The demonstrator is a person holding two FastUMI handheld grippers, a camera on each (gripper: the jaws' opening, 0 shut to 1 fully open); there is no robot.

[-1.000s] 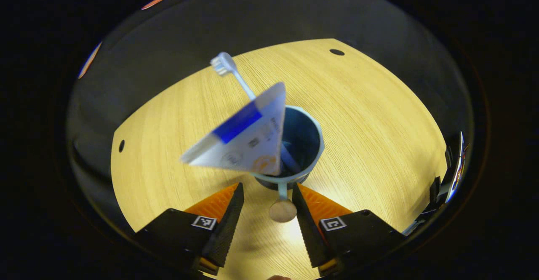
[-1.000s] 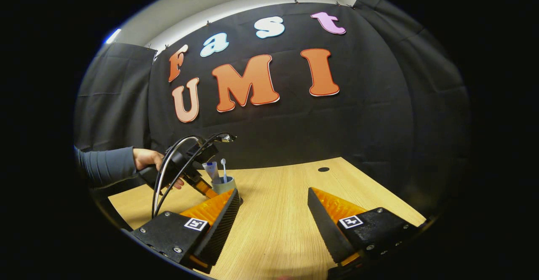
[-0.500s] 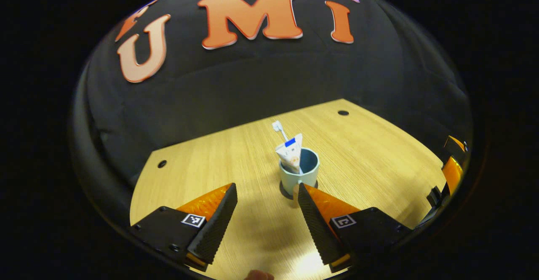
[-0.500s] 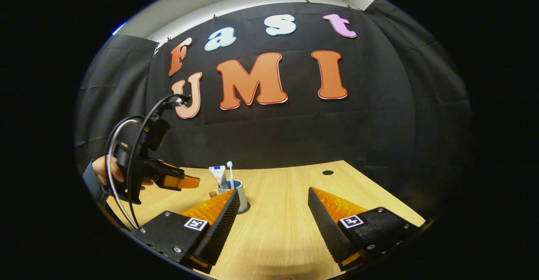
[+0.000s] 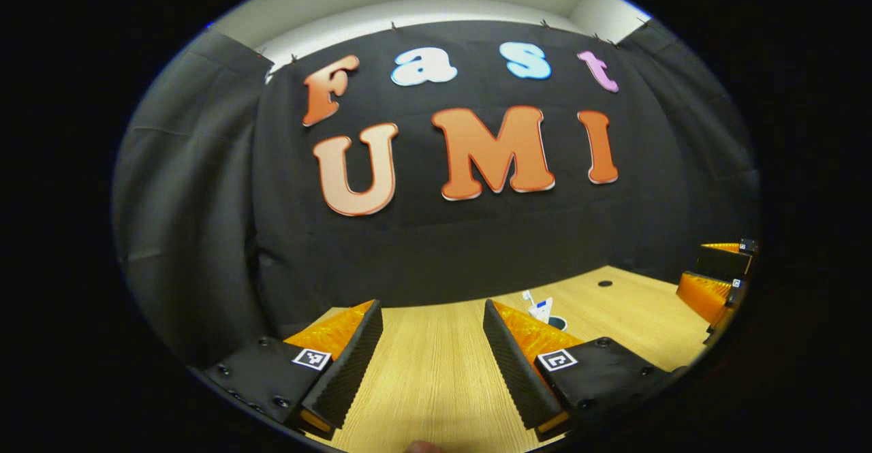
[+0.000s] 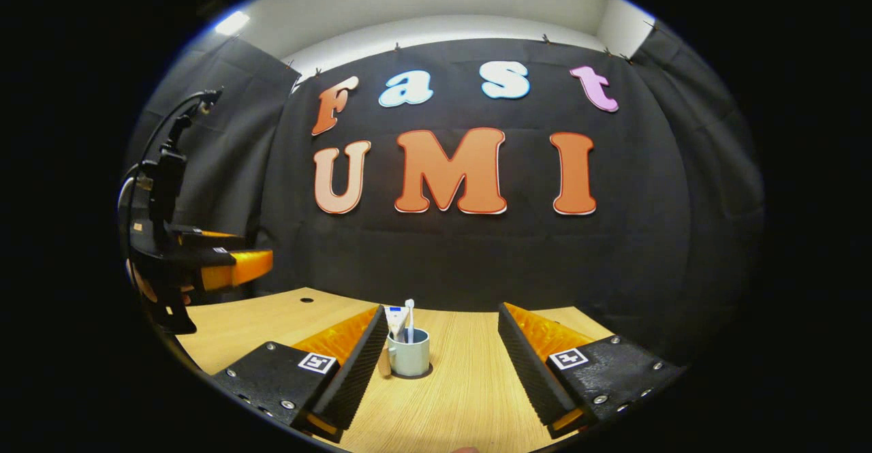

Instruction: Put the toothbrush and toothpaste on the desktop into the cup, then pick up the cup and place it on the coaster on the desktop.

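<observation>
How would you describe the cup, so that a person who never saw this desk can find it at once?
In the right gripper view, look at the wooden desktop below the black cloth wall, between the right gripper and its open fingers. There a pale mug stands upright on a dark coaster. It alone holds a toothbrush and a toothpaste tube, both sticking up above its rim.

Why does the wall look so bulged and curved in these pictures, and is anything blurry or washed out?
Left gripper view: fisheye bending bows the wooden desktop edge; small pale blue cup sharp but tiny. Right gripper view: same curving; a ceiling light glares at upper left; the cup with white toothbrush casts a soft shadow; nothing looks motion-blurred.
</observation>
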